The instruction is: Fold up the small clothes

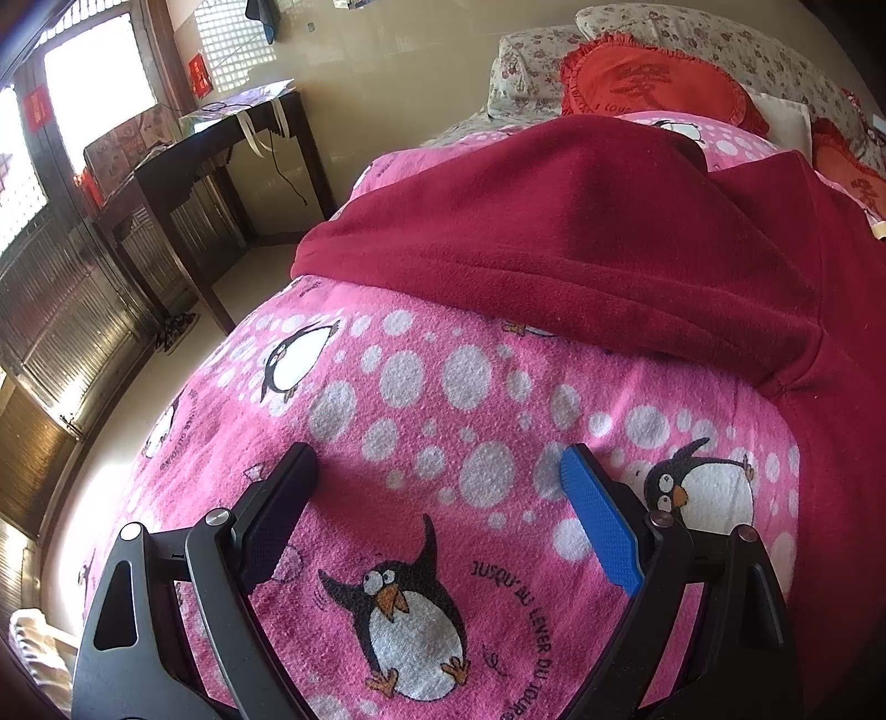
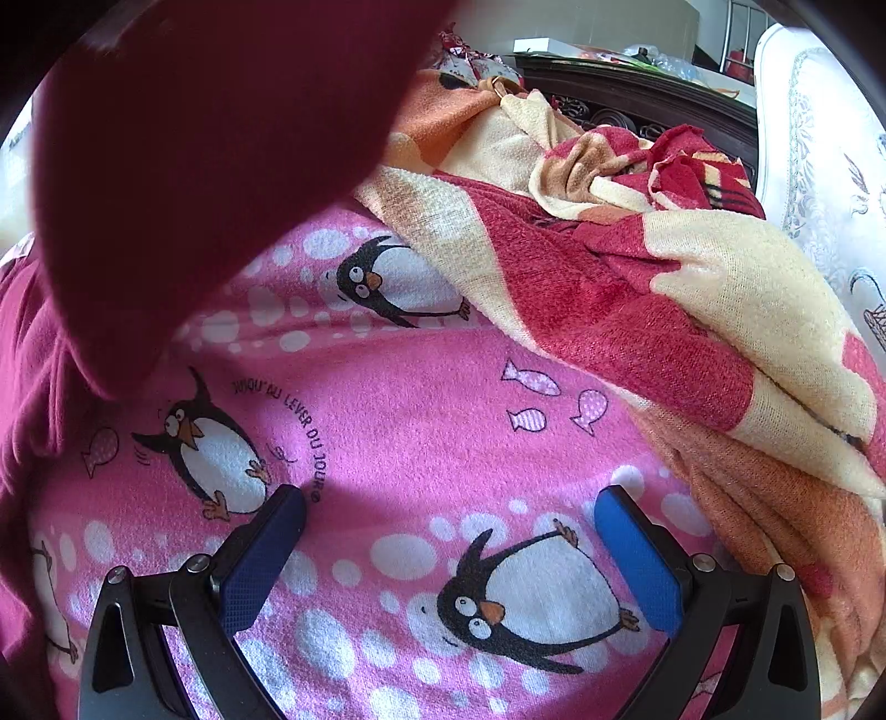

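Note:
A dark red garment (image 1: 581, 221) lies spread on the pink penguin-print blanket (image 1: 443, 399), with a sleeve stretched toward the left. My left gripper (image 1: 437, 465) is open and empty, just above the blanket, a little short of the garment's near edge. In the right wrist view the same red garment (image 2: 194, 166) fills the upper left, with one part of it blurred and close to the lens. My right gripper (image 2: 451, 507) is open and empty over the blanket (image 2: 421, 399), to the right of the garment.
A red, cream and orange blanket (image 2: 637, 266) lies bunched at the right of the bed. Floral pillows (image 1: 692, 39) and a red heart cushion (image 1: 648, 77) sit at the head. A dark wooden desk (image 1: 221, 155) stands by the wall to the left, past the bed's edge.

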Tool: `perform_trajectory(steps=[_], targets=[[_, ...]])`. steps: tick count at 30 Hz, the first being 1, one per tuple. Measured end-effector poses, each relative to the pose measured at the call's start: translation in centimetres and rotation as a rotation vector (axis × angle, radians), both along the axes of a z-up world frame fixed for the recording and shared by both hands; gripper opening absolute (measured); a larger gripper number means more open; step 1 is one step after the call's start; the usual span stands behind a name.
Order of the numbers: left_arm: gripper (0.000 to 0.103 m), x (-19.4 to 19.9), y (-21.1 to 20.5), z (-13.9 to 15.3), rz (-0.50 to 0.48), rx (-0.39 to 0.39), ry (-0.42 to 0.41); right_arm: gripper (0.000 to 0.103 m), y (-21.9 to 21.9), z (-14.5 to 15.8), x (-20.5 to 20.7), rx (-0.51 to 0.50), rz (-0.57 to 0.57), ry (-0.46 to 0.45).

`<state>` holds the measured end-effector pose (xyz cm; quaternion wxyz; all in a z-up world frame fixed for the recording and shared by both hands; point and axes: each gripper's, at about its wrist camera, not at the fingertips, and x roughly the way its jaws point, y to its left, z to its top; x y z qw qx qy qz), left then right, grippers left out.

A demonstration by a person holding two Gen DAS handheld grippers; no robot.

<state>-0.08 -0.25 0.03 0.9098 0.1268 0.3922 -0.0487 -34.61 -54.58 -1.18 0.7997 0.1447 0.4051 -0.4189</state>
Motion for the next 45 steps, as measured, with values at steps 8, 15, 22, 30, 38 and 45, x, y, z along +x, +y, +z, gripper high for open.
perform_trajectory(steps=[8,15,22,30,38,45], targets=[[0.09,-0.1,-0.4,0.0,0.006,0.019,0.007,0.103,0.2,0.1,-0.2,0.0,0.0,0.0],[0.09,-2.4,-0.8,1.6,-0.08,0.003,0.038,0.103,0.2,0.1,-0.1,-0.001,0.001,-0.002],[0.09,-7.0,-2.1,4.9,-0.198,-0.065,0.008,0.103,1.2,1.4,-0.3,0.082,0.007,0.086],[0.09,-10.5,-4.9,7.0,-0.266,-0.104,0.013,0.102,10.0,8.2,-2.4,0.054,0.124,-0.005],[0.09,-12.6,-6.1,8.3,-0.31,-0.128,0.027,0.102,17.5,12.4,-0.7,0.122,0.223,-0.149],[0.09,-13.4,-6.3,9.0,-0.309,-0.149,0.034,0.102,22.0,13.4,3.3,0.095,0.302,-0.128]])
